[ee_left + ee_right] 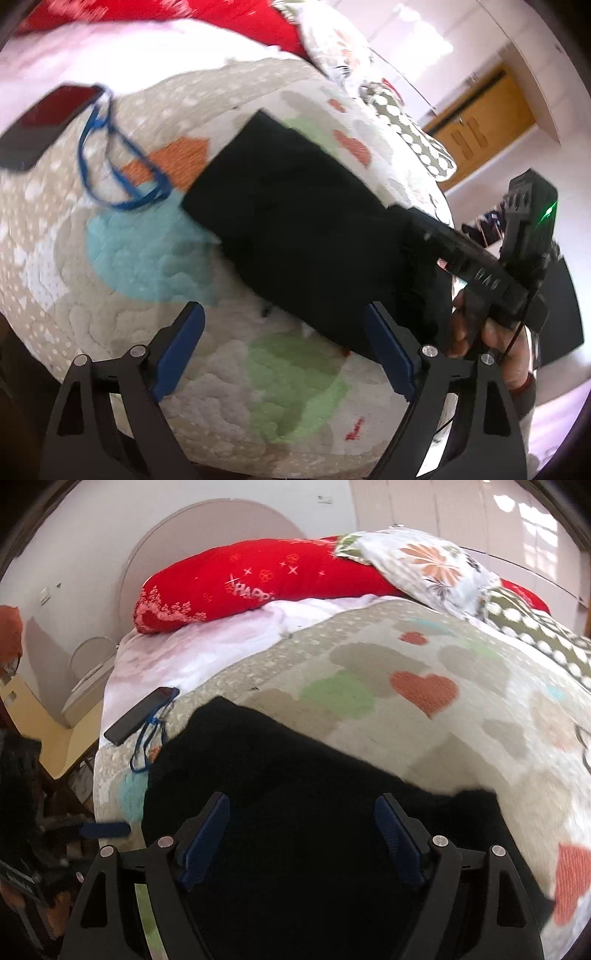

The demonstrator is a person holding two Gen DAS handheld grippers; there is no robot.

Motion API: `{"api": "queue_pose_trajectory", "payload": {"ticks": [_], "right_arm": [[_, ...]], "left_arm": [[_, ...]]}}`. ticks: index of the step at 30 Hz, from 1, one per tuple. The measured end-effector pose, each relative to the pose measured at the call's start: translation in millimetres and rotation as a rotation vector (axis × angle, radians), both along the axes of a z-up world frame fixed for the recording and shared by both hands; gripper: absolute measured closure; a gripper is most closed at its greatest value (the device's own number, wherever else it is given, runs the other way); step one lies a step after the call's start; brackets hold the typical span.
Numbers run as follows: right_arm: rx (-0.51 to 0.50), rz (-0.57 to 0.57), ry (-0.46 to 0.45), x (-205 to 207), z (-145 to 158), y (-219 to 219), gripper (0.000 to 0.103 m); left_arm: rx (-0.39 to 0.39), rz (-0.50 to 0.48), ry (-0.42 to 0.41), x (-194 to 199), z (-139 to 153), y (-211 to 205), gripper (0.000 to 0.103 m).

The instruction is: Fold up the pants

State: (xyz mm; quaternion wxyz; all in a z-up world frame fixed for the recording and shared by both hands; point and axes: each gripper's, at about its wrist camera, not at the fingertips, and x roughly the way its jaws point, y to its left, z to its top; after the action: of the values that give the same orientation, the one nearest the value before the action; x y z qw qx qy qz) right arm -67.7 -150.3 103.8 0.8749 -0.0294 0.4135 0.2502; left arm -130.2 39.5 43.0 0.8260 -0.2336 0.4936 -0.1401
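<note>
Black fabric pants [295, 221], folded into a flat oblong, lie on the quilted beige bedspread with coloured hearts [155, 240]. We hold our left gripper [284, 347] above the quilt just beside the pants' near edge, its blue-padded fingers [181, 350] spread wide with nothing between them. Our right gripper [303, 838] hangs over the pants, its blue pads [207, 834] likewise spread and gripping nothing. A dark phone on a blue lanyard [40, 125] rests near the pants' far end. A red pillow [240, 579] lies at the bedhead.
</note>
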Motion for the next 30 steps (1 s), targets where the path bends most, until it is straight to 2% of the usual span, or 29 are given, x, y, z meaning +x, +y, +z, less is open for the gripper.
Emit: {"api": "queue_pose_trajectory", "payload": {"ticks": [4,8,14,16,18,20,26,27,28,29,30], "right_arm": [[-0.004,0.048,0.025,17,-1,23,0.020],[-0.052,0.102,0.036,30,-5,45,0.020],[-0.055,0.144,0.068,54,-10,67,0.020],[-0.064,0.163,0.075,60,-12,75,0.020],[-0.066,0.194,0.089,67,-16,83,0.020],[-0.072,0.211,0.102,74,-22,90,0.020],[0.031,0.227,0.188,95,-43,96,0.020],[0.060,0.224,0.207,97,-48,95,0.024],[0.076,0.224,0.215,98,-50,95,0.036],[0.087,0.225,0.220,97,-50,95,0.042],[0.101,0.229,0.223,95,-48,93,0.049]], "left_arm": [[-0.033,0.030,0.010,6,-8,2,0.015],[-0.043,0.028,-0.001,14,-7,-3,0.015],[-0.044,0.025,0.005,30,-15,-14,0.015],[-0.057,0.034,0.000,32,-17,-12,0.011],[-0.096,0.041,-0.009,36,-19,-10,0.001],[-0.127,0.062,-0.018,39,-19,-8,0.000],[-0.126,0.070,-0.061,46,-18,-9,0.001],[-0.124,0.068,-0.072,45,-16,-10,0.008],[-0.102,0.071,-0.080,45,-14,-11,0.014],[-0.078,0.072,-0.089,45,-12,-12,0.029],[-0.059,0.068,-0.094,46,-10,-13,0.051]]}}
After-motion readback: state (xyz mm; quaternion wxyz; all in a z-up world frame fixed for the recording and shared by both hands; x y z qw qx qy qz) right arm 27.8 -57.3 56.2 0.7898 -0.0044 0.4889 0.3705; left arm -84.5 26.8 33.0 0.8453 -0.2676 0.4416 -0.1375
